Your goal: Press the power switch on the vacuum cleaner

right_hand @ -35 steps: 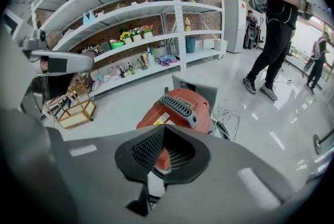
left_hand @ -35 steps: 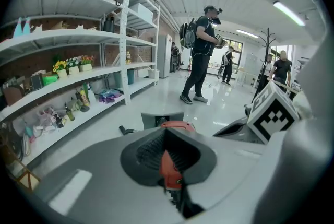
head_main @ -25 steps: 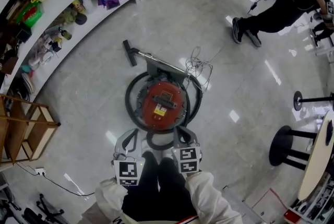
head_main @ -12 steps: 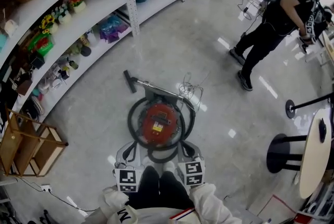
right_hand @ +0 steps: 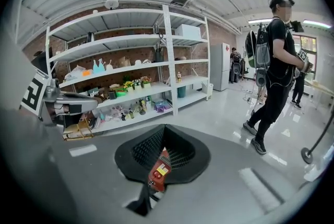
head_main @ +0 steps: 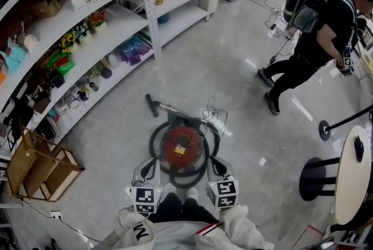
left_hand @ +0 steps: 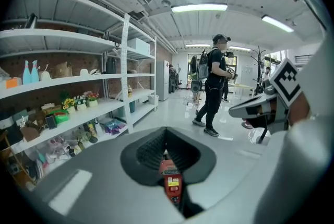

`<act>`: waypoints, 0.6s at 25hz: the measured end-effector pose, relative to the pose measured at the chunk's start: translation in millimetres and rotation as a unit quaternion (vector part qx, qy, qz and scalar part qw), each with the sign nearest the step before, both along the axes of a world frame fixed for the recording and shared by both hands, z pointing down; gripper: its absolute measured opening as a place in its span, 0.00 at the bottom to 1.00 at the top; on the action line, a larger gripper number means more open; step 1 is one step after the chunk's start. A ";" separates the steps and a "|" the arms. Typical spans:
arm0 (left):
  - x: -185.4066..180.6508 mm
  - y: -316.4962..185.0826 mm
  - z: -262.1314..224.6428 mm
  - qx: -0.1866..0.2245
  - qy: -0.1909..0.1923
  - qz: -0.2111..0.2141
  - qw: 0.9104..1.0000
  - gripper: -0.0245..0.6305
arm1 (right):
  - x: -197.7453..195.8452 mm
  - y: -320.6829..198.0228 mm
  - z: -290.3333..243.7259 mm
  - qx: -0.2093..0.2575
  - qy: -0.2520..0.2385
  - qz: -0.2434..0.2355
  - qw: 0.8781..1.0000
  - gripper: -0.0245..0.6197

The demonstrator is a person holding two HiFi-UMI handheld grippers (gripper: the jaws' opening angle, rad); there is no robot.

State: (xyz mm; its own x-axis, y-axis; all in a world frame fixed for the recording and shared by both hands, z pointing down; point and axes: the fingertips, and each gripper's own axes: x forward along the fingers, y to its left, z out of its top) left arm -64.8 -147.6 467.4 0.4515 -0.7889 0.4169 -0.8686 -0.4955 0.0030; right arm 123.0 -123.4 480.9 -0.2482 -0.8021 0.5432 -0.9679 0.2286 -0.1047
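A round red vacuum cleaner (head_main: 179, 147) sits on the floor with its black hose coiled around it and its nozzle (head_main: 152, 105) lying at the far left. Both grippers hang close to my body, above the vacuum's near edge and well clear of it. My left gripper (head_main: 146, 171) and right gripper (head_main: 216, 166) are shut with nothing held. In the left gripper view the vacuum (left_hand: 170, 178) shows as a red sliver through the slit below the black pads (left_hand: 148, 151). The right gripper view shows the vacuum (right_hand: 159, 172) the same way, with its yellow label.
White curved shelves (head_main: 87, 39) with toys and bottles run along the left. A wooden crate rack (head_main: 41, 167) stands at the near left. A person with a backpack (head_main: 309, 39) walks at the far right. A round table (head_main: 349, 176) and stool base (head_main: 315, 179) stand at the right. A loose cable (head_main: 214, 115) lies beside the vacuum.
The head view has lifted, so more shelving and room show and the vacuum looks smaller. The person at the right has walked on. Both grippers stay shut near my body.
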 end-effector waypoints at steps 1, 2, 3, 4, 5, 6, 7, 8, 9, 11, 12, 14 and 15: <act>-0.4 0.9 -4.7 0.001 0.001 0.000 1.000 0.04 | -0.3 0.3 -7.3 0.005 -0.002 -0.001 1.000 0.04; -0.5 1.9 -9.1 0.003 0.001 0.002 1.000 0.04 | -0.7 1.1 -14.6 0.010 -0.005 -0.002 1.000 0.04; -0.2 2.5 -13.3 0.004 0.000 0.004 1.000 0.04 | -0.9 1.8 -21.8 0.016 -0.007 -0.003 1.000 0.04; 0.6 1.8 -17.7 0.008 -0.001 0.007 1.000 0.04 | -0.7 1.7 -28.7 0.021 -0.008 -0.003 1.000 0.04; 1.5 -0.1 -22.4 0.013 -0.002 0.008 1.000 0.04 | -0.3 0.9 -35.0 0.027 -0.010 -0.003 1.000 0.04; 2.2 -2.5 -27.0 0.018 -0.002 0.008 1.000 0.04 | 0.2 -0.1 -40.3 0.032 -0.011 -0.003 0.999 0.04; 3.0 -4.5 -31.0 0.023 -0.001 0.007 1.000 0.04 | 0.8 -0.6 -44.5 0.037 -0.013 -0.002 0.999 0.04; 4.2 -5.9 -34.3 0.027 -0.001 0.007 1.000 0.04 | 1.4 -0.5 -47.8 0.041 -0.014 -0.002 0.999 0.04; 6.1 -6.8 -37.1 0.031 0.000 0.008 0.999 0.04 | 2.3 -0.3 -51.1 0.045 -0.016 -0.001 0.999 0.04; 11.6 -8.1 -42.8 0.036 0.001 0.011 0.999 0.04 | 5.0 0.2 -58.8 0.052 -0.016 0.001 0.999 0.04; 14.4 -8.6 -45.9 0.038 0.002 0.013 0.999 0.04 | 6.2 0.3 -62.9 0.055 -0.016 0.002 0.998 0.04; 18.9 -10.1 -52.6 0.044 0.003 0.017 0.999 0.04 | 8.1 -0.1 -70.4 0.063 -0.017 0.003 0.998 0.04; 20.6 -10.9 -55.9 0.047 0.004 0.018 0.999 0.04 | 8.8 -0.7 -73.5 0.066 -0.018 0.003 0.998 0.04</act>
State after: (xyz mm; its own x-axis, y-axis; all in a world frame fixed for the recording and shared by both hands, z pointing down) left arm -44.2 -158.4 411.5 0.4827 -0.8081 0.3375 -0.8509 -0.5240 -0.0378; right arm 131.9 -124.1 407.5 -0.2612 -0.8674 0.4235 -0.9653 0.2376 -0.1088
